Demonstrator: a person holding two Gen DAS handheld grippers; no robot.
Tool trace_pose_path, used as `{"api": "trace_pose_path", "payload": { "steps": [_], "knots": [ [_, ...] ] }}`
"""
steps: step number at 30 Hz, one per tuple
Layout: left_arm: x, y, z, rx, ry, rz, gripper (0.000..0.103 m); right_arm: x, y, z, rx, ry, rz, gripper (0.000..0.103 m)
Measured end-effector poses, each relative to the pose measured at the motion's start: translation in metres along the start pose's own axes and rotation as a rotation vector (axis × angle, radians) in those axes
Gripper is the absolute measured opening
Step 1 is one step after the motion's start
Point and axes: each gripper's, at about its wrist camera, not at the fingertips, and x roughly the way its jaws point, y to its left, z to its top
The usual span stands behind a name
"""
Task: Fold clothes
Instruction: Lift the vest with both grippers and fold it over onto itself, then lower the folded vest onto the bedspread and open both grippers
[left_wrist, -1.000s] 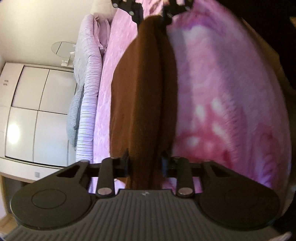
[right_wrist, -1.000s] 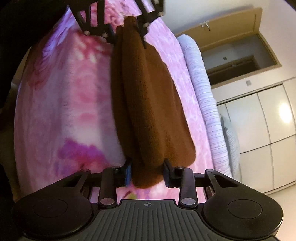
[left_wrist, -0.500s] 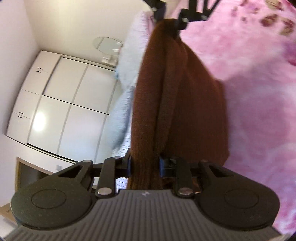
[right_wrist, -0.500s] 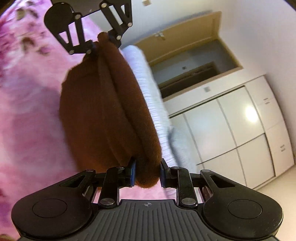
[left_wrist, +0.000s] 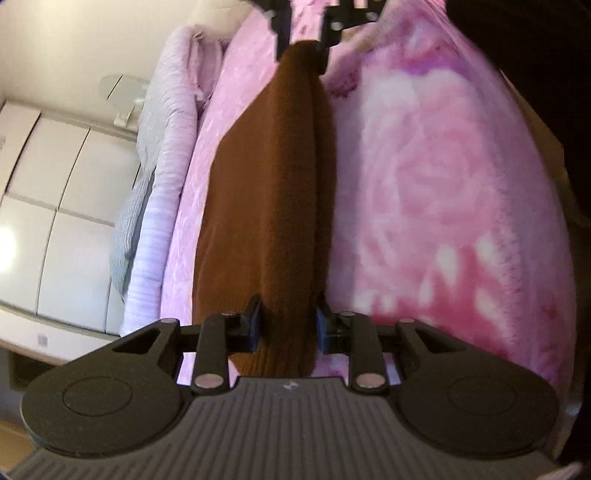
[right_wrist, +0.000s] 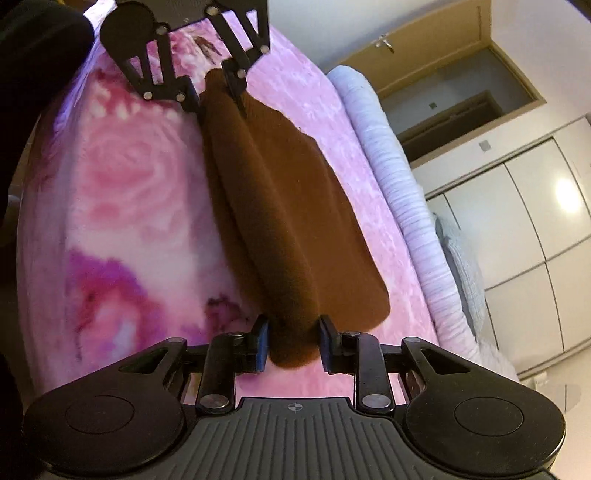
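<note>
**Brown cloth stretched between two grippers over a pink blanket**

The left gripper (left_wrist: 287, 326) pinches one end of a brown cloth (left_wrist: 266, 206). Its blue-edged pads press on the bunched fabric from both sides, and a short stub of cloth pokes out behind them toward the camera. Those jaws have just been opening a little, with the cloth between them and the grip kept. Ahead of the jaws the cloth runs straight away as a long folded band, with a crease along its middle. To the left of the jaws a wider flap of it lies spread on the pink blanket (left_wrist: 443, 192).

At the far end of the band, straight ahead, the right gripper (left_wrist: 304, 44) clamps the other end.

In the right wrist view the same holds in mirror. The right gripper (right_wrist: 291, 343) has its pads closed on a rounded wad of cloth (right_wrist: 280, 221), and its jaws too have just been opening slightly without letting go. The band runs ahead and a little left to the left gripper (right_wrist: 216, 86), whose fingers nip the far end. The flap spreads to the right of the jaws here, resting on the blanket (right_wrist: 122, 177).

Past the flap lies a pale striped quilt (right_wrist: 399, 192) rolled along the blanket's edge, and beyond it white cupboards (right_wrist: 524, 229).
</note>
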Motion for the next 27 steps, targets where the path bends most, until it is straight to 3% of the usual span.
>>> {"api": "trace_pose_path", "payload": {
  "steps": [5, 10, 16, 19, 22, 24, 27],
  "knots": [
    [-0.028, 0.029, -0.017, -0.123, -0.002, -0.112, 0.029, -0.018, -0.01, -0.01, 0.072, 0.047, -0.025, 0.028],
    [-0.035, 0.075, -0.031, -0.345, 0.003, -0.102, 0.029, -0.029, -0.053, -0.018, 0.282, 0.045, -0.057, 0.028],
    [0.017, 0.134, -0.027, -0.554, -0.027, -0.085, 0.029, 0.017, -0.12, 0.01, 0.551, -0.032, 0.05, 0.028],
    [0.061, 0.152, -0.018, -0.632, -0.024, -0.134, 0.027, 0.05, -0.144, 0.023, 0.569, -0.024, 0.105, 0.028],
    [0.099, 0.148, -0.023, -0.637, 0.03, -0.194, 0.025, 0.089, -0.156, 0.022, 0.626, 0.037, 0.155, 0.028],
    [0.11, 0.148, -0.024, -0.64, 0.022, -0.199, 0.025, 0.116, -0.16, 0.005, 0.695, 0.139, 0.213, 0.028],
    [0.115, 0.151, -0.025, -0.656, 0.003, -0.209, 0.025, 0.125, -0.173, -0.008, 0.795, 0.127, 0.258, 0.028]
  ]
}}
